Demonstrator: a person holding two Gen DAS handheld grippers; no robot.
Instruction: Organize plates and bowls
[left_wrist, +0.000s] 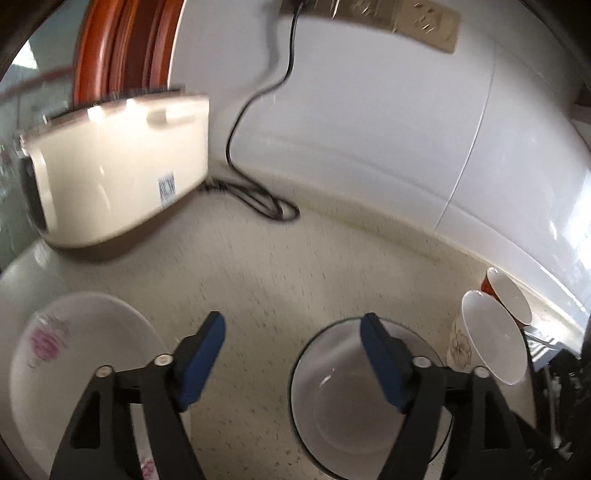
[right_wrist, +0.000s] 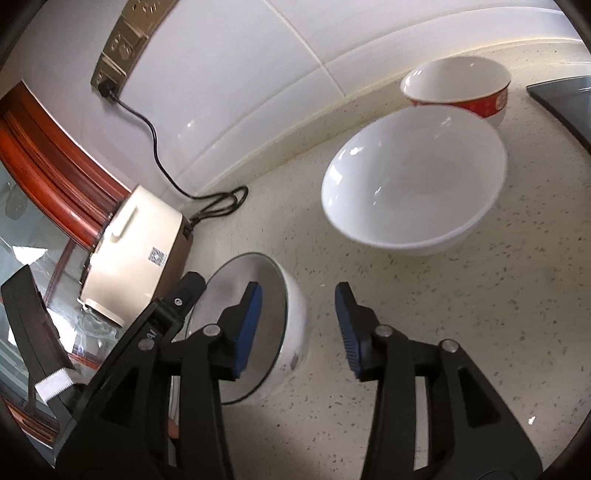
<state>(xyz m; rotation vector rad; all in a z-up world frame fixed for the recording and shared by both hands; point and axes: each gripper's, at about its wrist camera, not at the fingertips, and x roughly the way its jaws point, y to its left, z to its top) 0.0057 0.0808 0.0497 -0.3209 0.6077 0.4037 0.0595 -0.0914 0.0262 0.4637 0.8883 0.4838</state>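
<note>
Hovering over the counter (right_wrist: 443, 332), both pairs of jaws spread and gripping nothing.

Left gripper (left_wrist: 291, 341) straddling the near rim of the dark-rimmed bowl (left_wrist: 343, 406), right gripper (right_wrist: 299, 317) just beside it, so left nearer. Showing only leftward: flowered plate (left_wrist: 74, 350). Showing clearly only rightward: white bowl (right_wrist: 413, 195) touching red-banded bowl (right_wrist: 458, 92) behind.

Home kitchen, speckled countertop (right_wrist: 461, 332), white wall tiles (left_wrist: 369, 110), bowls (right_wrist: 413, 192)

Three bowls (right_wrist: 413, 195) in a row on counter (right_wrist: 480, 332), appliance (right_wrist: 136, 251) behind.
</note>
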